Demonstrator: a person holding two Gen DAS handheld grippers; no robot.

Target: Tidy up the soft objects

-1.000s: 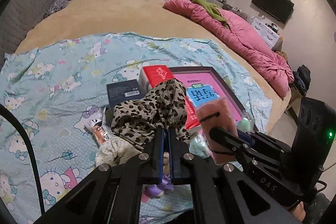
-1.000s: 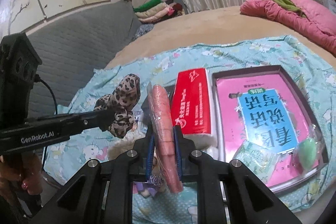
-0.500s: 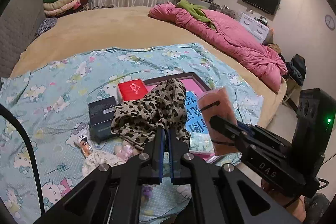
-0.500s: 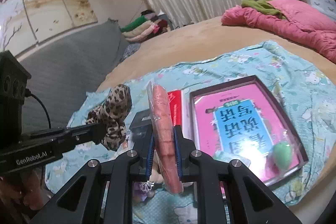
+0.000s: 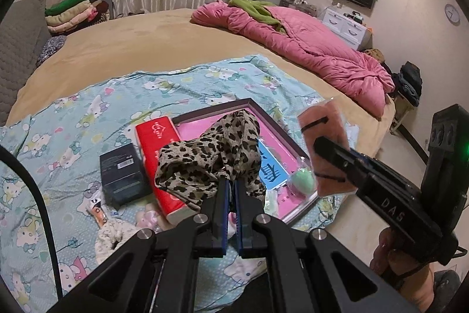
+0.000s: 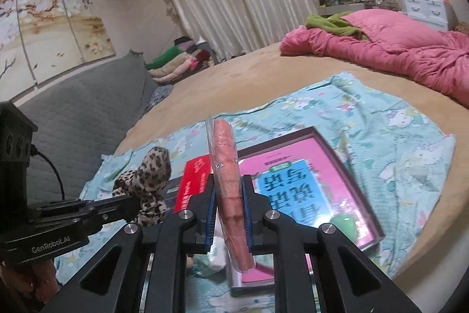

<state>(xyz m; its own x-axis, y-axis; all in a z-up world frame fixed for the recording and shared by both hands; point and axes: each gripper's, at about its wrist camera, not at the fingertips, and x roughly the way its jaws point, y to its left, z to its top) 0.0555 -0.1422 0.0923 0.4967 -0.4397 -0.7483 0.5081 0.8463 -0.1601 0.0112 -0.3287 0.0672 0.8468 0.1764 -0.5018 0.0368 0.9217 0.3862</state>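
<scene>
I have my left gripper [image 5: 230, 187] clamped hard on a leopard-print cloth [image 5: 211, 157], the jaws nearly touching with only a thin fold pinched between them. The cloth bunches up and forward from the fingertips toward twelve o'clock and hangs clear above the red box [image 5: 159, 163] and the pink book tray [image 5: 281, 143] on the blue cartoon sheet [image 5: 88, 113]. It looks very light and limp, so it should sag wherever it is unsupported; taking it by a gathered fold, as now, seems right, since a single edge could slide out.

My right gripper [image 6: 229, 204] holds a flat salmon-pink pad in a clear wrapper [image 6: 227, 181], edge-on between the pads and standing nearly upright. In the left wrist view it sits at about three o'clock from the cloth [image 5: 325, 148], well above the tray. I judge it soft but springy, with a slippery film skin, so the grip belongs across its broad faces near the middle, not on the loose wrapper seam at the top.

Below, at about five o'clock from the cloth, a mint-green sponge egg [image 5: 302, 179] rests in the tray; a white ruffled fabric piece [image 5: 114, 233] lies at seven o'clock on the sheet, beside a dark box [image 5: 123, 172]
</scene>
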